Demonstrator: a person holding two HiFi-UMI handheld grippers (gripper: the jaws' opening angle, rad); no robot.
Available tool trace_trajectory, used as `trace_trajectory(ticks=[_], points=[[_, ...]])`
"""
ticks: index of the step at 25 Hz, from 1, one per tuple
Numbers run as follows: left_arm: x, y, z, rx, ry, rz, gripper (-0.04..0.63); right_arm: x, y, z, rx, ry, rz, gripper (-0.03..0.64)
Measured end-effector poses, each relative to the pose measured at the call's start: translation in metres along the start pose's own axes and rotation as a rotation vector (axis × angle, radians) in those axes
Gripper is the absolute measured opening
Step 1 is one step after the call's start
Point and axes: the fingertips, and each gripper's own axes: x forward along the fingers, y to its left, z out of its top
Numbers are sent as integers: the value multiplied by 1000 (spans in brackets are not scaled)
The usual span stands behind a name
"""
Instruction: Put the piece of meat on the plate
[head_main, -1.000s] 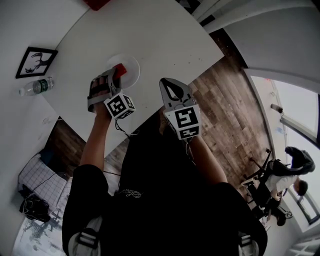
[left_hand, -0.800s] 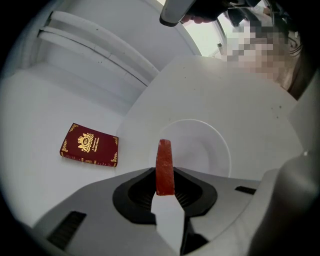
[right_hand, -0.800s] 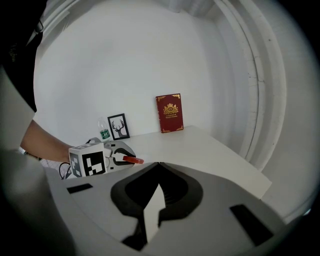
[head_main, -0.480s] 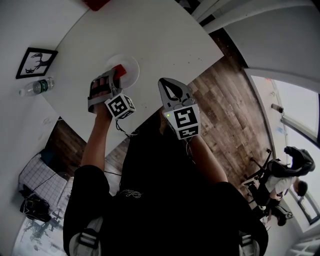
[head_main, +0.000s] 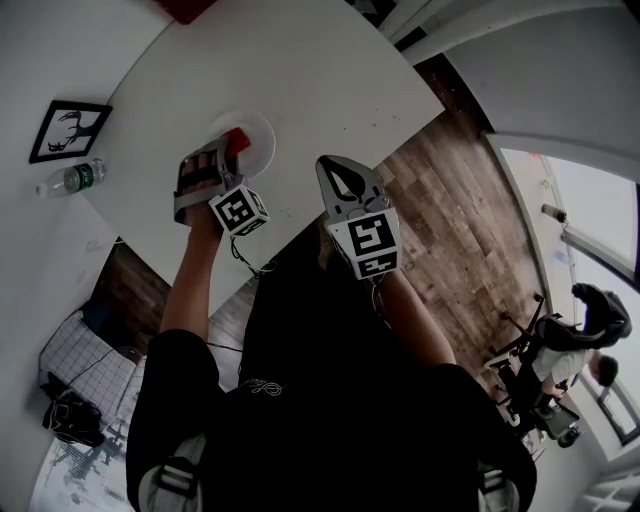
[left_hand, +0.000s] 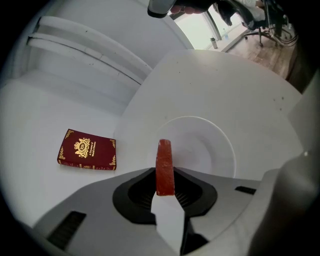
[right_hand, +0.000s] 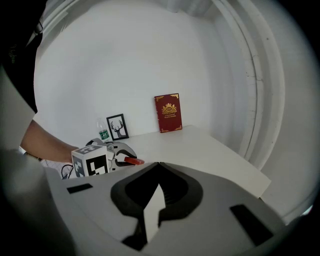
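A thin red piece of meat (left_hand: 165, 167) stands on edge between the pads of my left gripper (left_hand: 165, 175), which is shut on it. The meat hangs over the near rim of a white plate (left_hand: 210, 142) on the round white table (left_hand: 260, 95). In the head view the left gripper (head_main: 228, 152) holds the meat (head_main: 236, 140) at the plate (head_main: 258, 135). My right gripper (head_main: 338, 168) hovers over the table's near edge, to the right of the plate, shut and empty. In the right gripper view its tips (right_hand: 159, 164) meet, and the left gripper (right_hand: 107, 154) with the meat (right_hand: 134, 161) shows beyond.
A dark red book (left_hand: 87, 150) lies on the table left of the plate and shows in the right gripper view (right_hand: 168, 112) too. A framed deer picture (head_main: 70, 125) and a water bottle (head_main: 75, 178) sit at the table's left. Wooden floor (head_main: 450, 220) lies to the right.
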Motion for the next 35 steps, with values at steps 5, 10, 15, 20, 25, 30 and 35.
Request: trace_trajectory(ticks=[5,10,15,20,25,30,35], points=[[3,-2,1,20,-3,-22,89,1,3,0,2,2,5,21],[4,-9,2,47,-1,-69,94,2,1,-1,11,2,-2,21],[2,-8,3,44,4,-118,110,2,0,0,21,-3,-7,21],[4,-14,1,14,3,-168,126,6,2,2,23,-10,-2,21],[1,-17,4,0,-8,-230,161,6,0,4,35,-15,-11,21],[1,-18,3,2,-2,-247,164,5,-4,3,47,-12,-18,21],[4,-16,2,-23,-5,-276,172,5,-6,3,54,-10,-23,21]])
